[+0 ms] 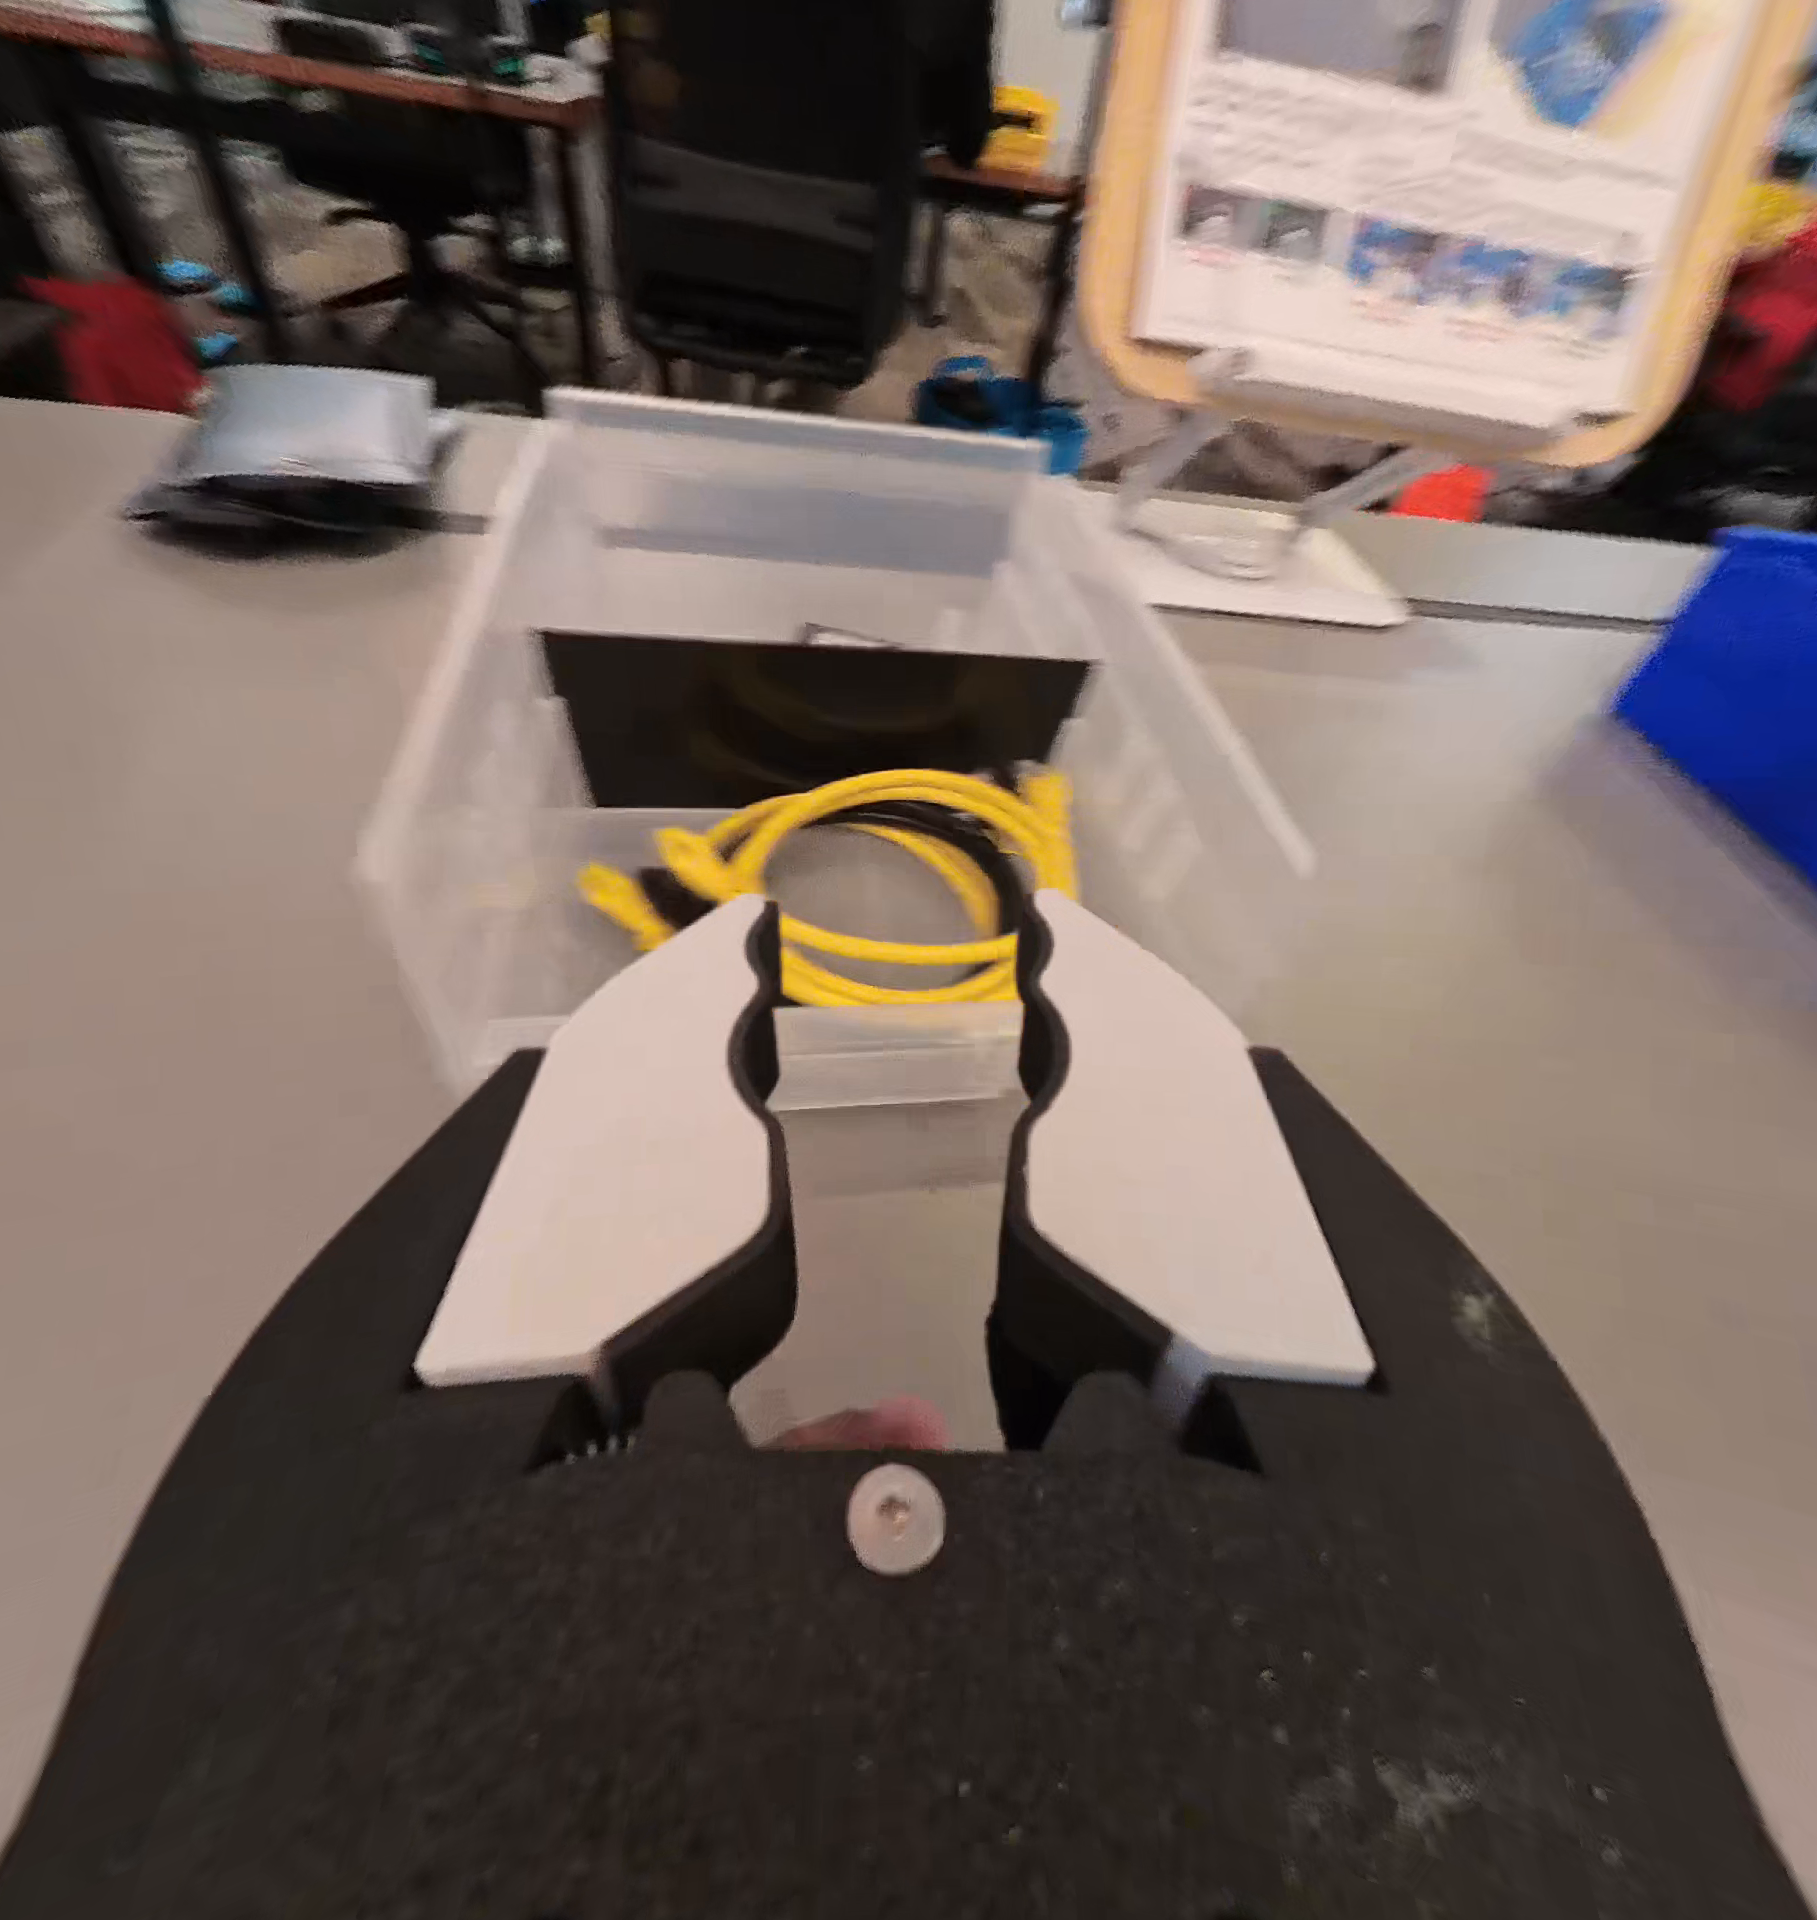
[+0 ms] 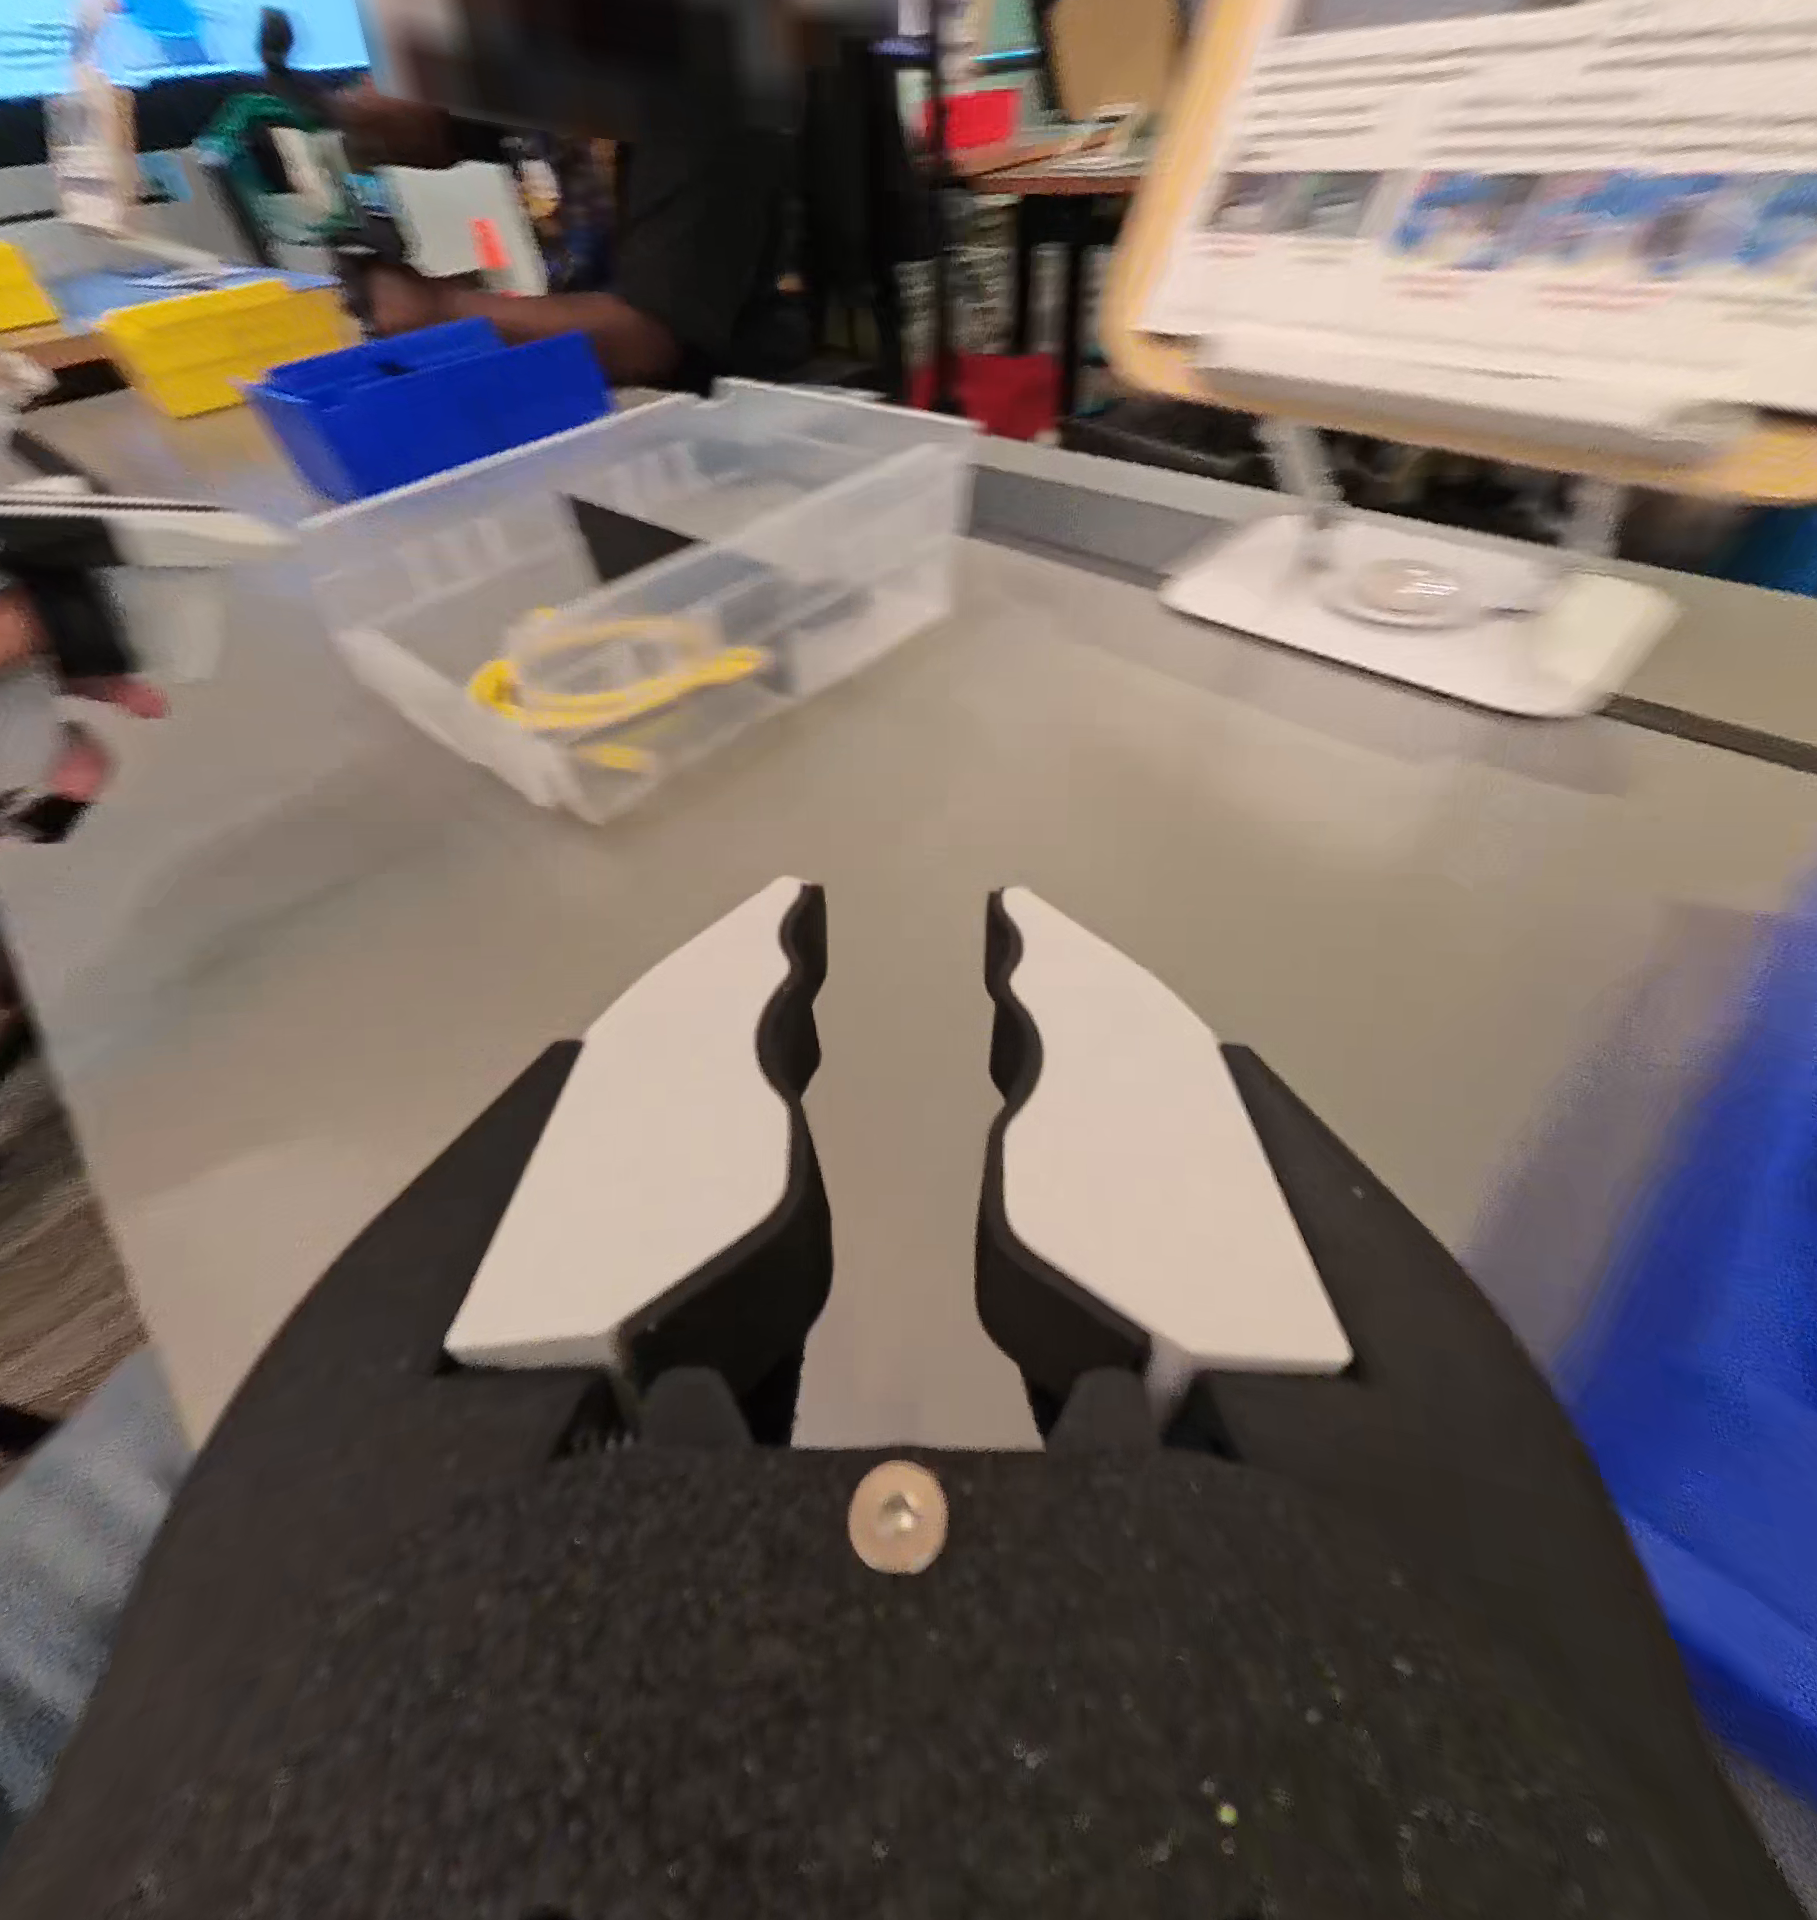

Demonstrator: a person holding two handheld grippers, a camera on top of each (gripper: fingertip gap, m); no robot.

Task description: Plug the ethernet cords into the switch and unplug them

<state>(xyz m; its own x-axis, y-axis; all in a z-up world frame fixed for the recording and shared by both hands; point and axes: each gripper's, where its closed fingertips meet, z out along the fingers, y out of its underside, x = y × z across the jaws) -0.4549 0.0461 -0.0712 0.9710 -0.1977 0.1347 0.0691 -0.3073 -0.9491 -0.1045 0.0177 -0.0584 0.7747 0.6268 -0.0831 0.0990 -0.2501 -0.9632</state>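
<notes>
A clear plastic bin (image 1: 447,727) stands on the grey table (image 1: 156,831). In it lie coiled yellow ethernet cords (image 1: 883,951) and a black box, the switch (image 1: 810,717), behind them. My left gripper (image 1: 899,914) is open with nothing between its pads. It hovers in front of the bin's near wall, and the cords show through the gap. The bin (image 2: 862,499) and cords (image 2: 592,696) also show in the right wrist view, far left of centre. My right gripper (image 2: 904,904) is open and empty over bare table, well short of the bin.
A blue bin (image 1: 1766,707) stands at the right; it shows close by the right gripper (image 2: 1766,1351). A framed sheet on a white stand (image 1: 1403,208) is at the back right, a grey pouch (image 1: 301,436) at the back left. Another blue bin (image 2: 436,405) is behind the clear one. A person's hand (image 2: 42,707) shows at the left. The left gripper's tips are roughly 35 cm from the right gripper's.
</notes>
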